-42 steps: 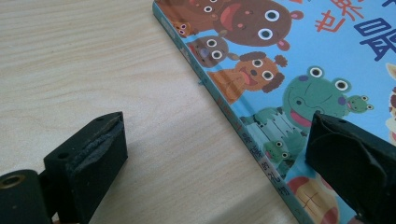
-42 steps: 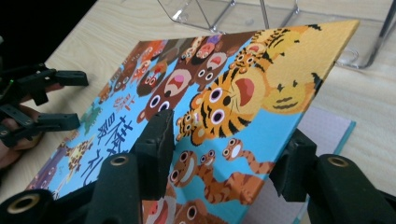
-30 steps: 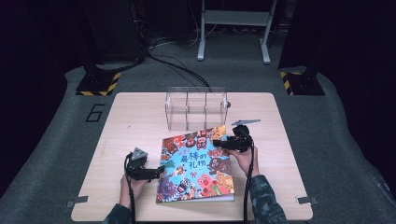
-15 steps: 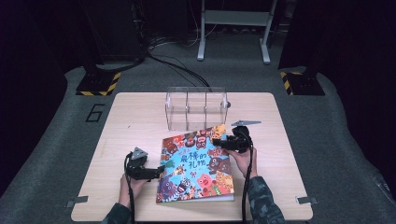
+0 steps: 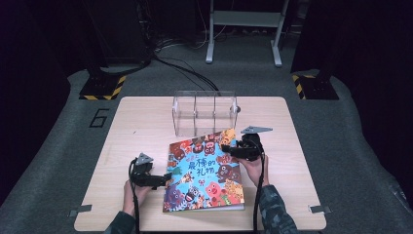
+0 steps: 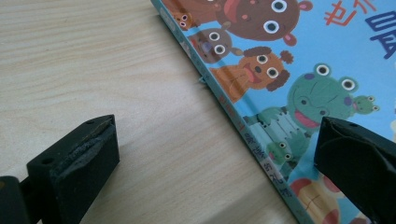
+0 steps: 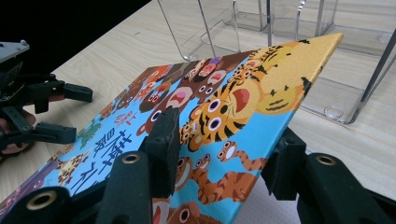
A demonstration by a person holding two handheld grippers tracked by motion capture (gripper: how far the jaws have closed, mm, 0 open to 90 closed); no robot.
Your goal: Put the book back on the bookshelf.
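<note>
My right claw (image 7: 219, 158) is clamped on the picture book (image 5: 207, 170), its far corner tilted up near the bench's middle, before the clear rack (image 5: 204, 113). My left claw (image 6: 210, 163) gapes at its spine; I'd lift slowly, keeping it level.

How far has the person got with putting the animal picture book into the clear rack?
Done: the right gripper has clamped a corner of the colourful animal picture book and tilted it off the pale wooden table. In hand: the left gripper, fingers wide apart, straddles the book's spine without pressing it. Left: the book probably goes upright into the clear acrylic divider rack, whose slots hold nothing.
</note>
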